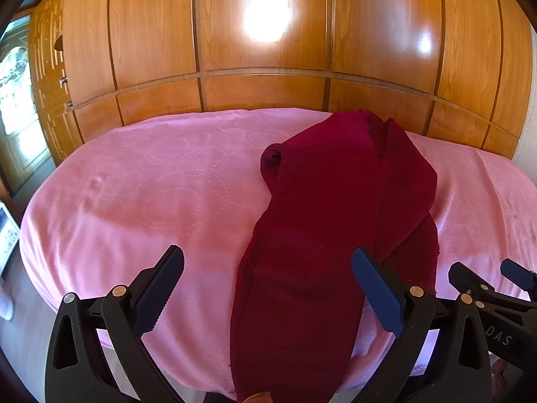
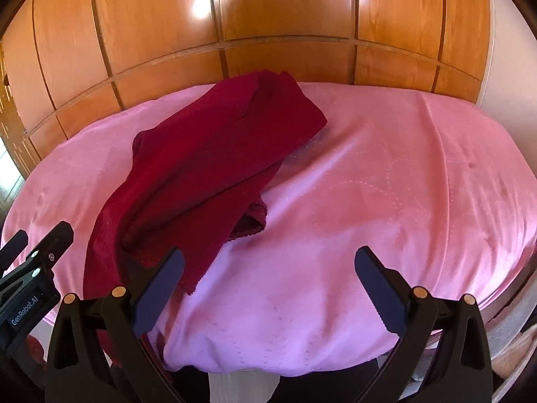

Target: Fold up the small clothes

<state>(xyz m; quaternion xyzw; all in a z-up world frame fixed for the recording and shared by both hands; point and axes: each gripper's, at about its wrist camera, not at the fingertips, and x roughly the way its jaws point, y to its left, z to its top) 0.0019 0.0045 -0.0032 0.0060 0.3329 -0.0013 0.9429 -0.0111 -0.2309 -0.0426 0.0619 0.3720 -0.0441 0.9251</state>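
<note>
A dark red garment point(image 1: 322, 221) lies crumpled in a long strip on the pink cloth-covered table point(image 1: 141, 181), its near end hanging over the front edge. My left gripper point(image 1: 268, 268) is open just above that near end, its fingers point(image 1: 164, 282) spread to either side of the fabric and holding nothing. In the right wrist view the same garment point(image 2: 201, 174) lies left of centre on the table point(image 2: 386, 174). My right gripper point(image 2: 268, 268) is open over bare pink cloth, its left finger point(image 2: 161, 288) next to the garment's lower corner. Each gripper appears at the edge of the other's view.
A glossy wooden panelled wardrobe point(image 1: 261, 40) stands directly behind the table. A window or glazed door point(image 1: 13, 100) is at far left. Bare pink cloth lies left of the garment and across the table's right half point(image 2: 419, 154). The table's front edge is close below both grippers.
</note>
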